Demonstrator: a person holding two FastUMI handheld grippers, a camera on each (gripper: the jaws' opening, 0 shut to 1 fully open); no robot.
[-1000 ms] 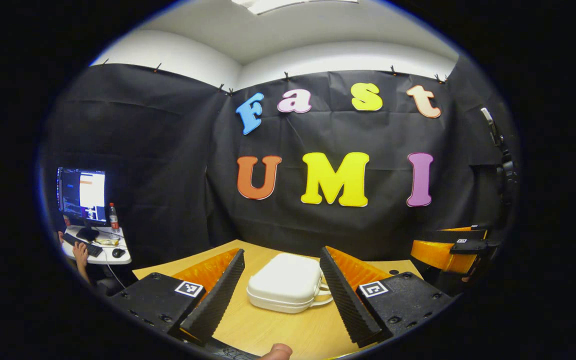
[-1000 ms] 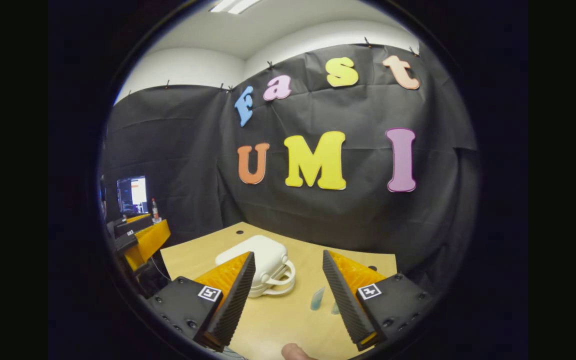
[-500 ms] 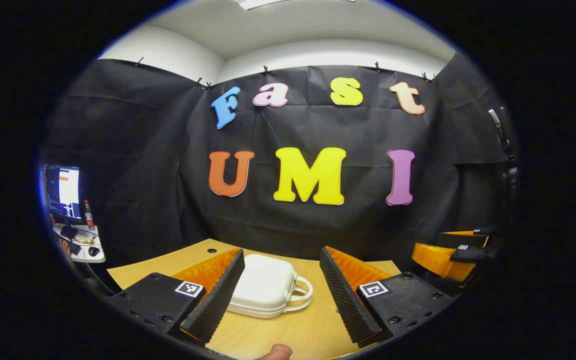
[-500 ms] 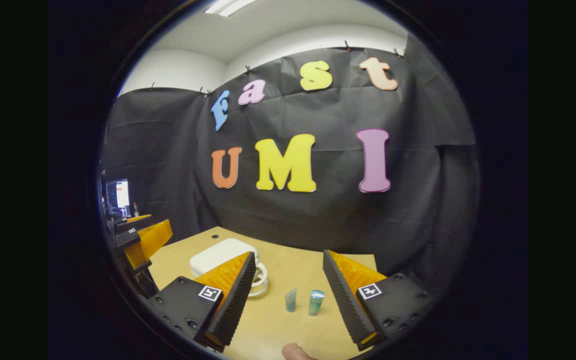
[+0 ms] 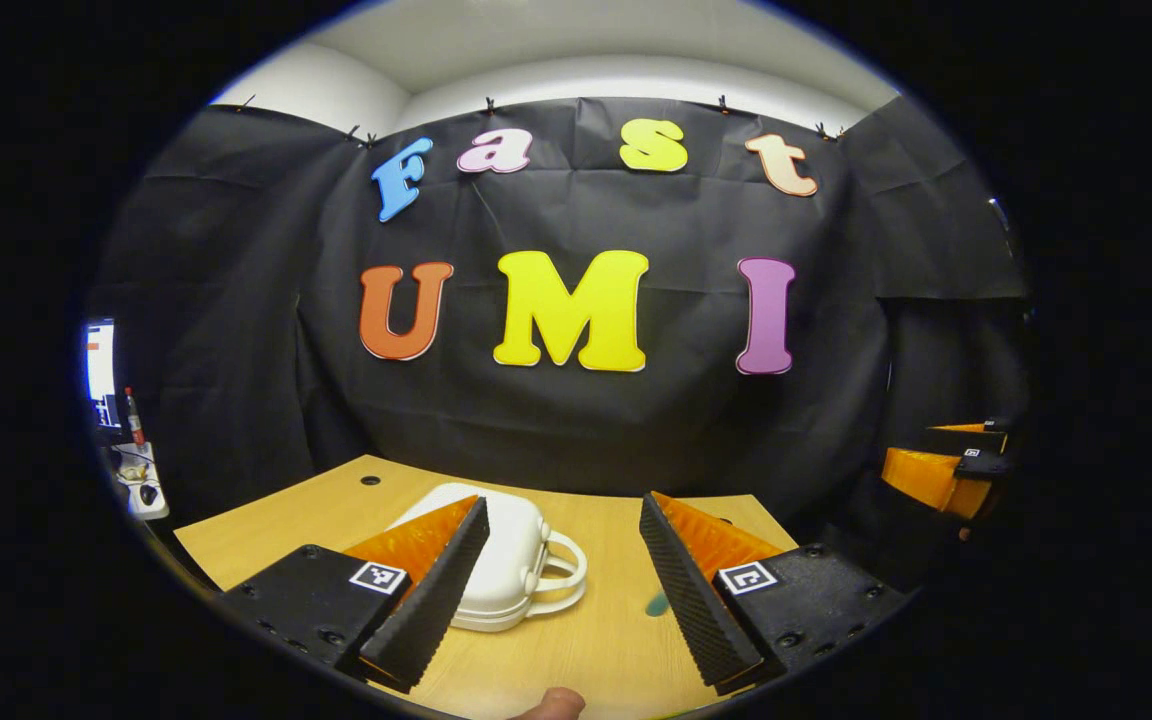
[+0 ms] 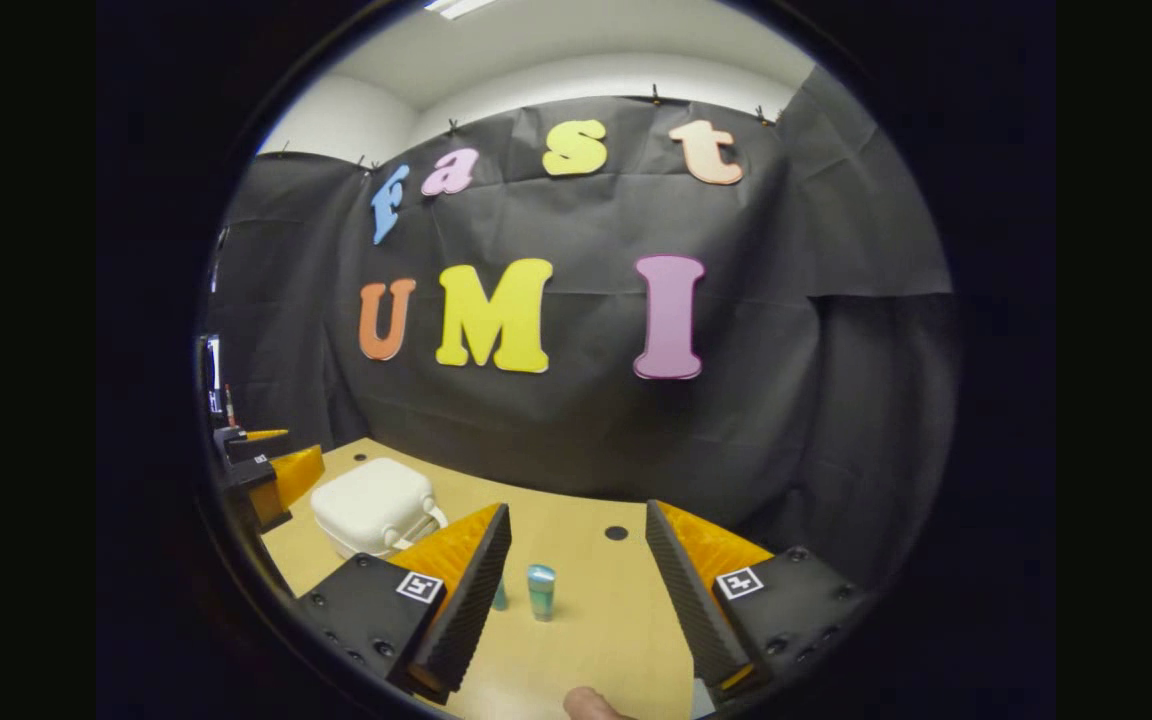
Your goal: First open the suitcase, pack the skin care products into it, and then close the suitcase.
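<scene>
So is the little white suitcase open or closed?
Closed. The suitcase lies flat on the table, its two halves together, no claw touching it.

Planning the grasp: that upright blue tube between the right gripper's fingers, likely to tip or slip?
The blue tube stands upright on the table, tall for its narrow base, so a nudge would probably tip it. It looks small, likely light. The surface seems smooth, perhaps slippery; the right gripper has ribbed fingers that should help.

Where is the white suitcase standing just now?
The white suitcase stands closed on the wooden table, left in the right gripper view, beside the left gripper.
</scene>
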